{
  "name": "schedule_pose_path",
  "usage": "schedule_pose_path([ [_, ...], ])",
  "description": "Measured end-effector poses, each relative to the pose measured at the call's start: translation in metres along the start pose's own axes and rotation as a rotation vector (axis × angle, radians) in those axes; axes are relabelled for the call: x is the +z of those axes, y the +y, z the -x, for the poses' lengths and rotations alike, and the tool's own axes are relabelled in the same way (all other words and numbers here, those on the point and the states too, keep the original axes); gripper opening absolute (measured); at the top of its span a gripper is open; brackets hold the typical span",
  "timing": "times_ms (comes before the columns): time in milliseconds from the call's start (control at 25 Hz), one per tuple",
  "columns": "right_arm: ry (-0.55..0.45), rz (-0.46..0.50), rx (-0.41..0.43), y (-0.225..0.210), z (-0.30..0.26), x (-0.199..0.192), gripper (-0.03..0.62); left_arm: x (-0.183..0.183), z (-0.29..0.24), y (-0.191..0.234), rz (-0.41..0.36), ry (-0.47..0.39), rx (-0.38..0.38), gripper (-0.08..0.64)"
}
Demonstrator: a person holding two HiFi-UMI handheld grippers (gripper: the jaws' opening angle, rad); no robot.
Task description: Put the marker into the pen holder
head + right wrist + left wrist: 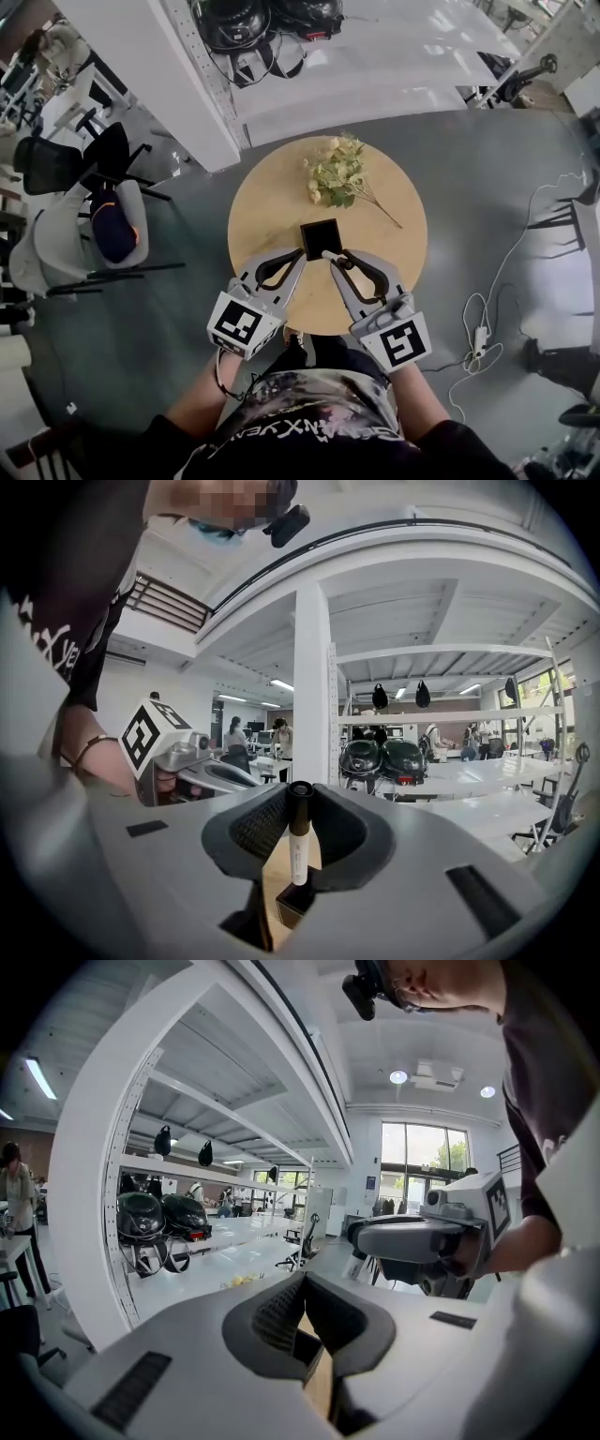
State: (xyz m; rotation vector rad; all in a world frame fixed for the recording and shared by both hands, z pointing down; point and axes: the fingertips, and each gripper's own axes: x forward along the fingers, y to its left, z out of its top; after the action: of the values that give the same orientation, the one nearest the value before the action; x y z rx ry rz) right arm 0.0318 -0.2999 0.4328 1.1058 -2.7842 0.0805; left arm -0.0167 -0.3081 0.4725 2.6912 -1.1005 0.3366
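White marker (298, 847) is clenched in right gripper (299, 803); left gripper (305, 1286) is closed, empty. Centre tip over pen holder (320, 226), then lower vertically.

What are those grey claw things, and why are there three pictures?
They are grippers: a person holds one in each hand. The head view comes from a camera on the person's head, looking down. The other two views come from a camera riding on each gripper. On the round table lie flowers and a black pen holder. The right gripper pinches a marker, upright over the holder. The left gripper is shut and empty, beside the holder.
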Motion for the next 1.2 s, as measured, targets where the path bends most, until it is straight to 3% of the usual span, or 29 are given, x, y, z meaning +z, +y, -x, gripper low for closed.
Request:
schedule_pose_path([
  [600, 0.043, 0.004, 0.008, -0.020, -0.045, -0.053, 0.078, -0.033, -0.034, 0.030, 0.010, 0.005, 0.032, 0.020],
  [1200, 0.147, 0.048, -0.002, -0.022, -0.065, -0.115, 0.078, -0.075, -0.056, 0.040, 0.000, 0.038, 0.027, 0.020],
])
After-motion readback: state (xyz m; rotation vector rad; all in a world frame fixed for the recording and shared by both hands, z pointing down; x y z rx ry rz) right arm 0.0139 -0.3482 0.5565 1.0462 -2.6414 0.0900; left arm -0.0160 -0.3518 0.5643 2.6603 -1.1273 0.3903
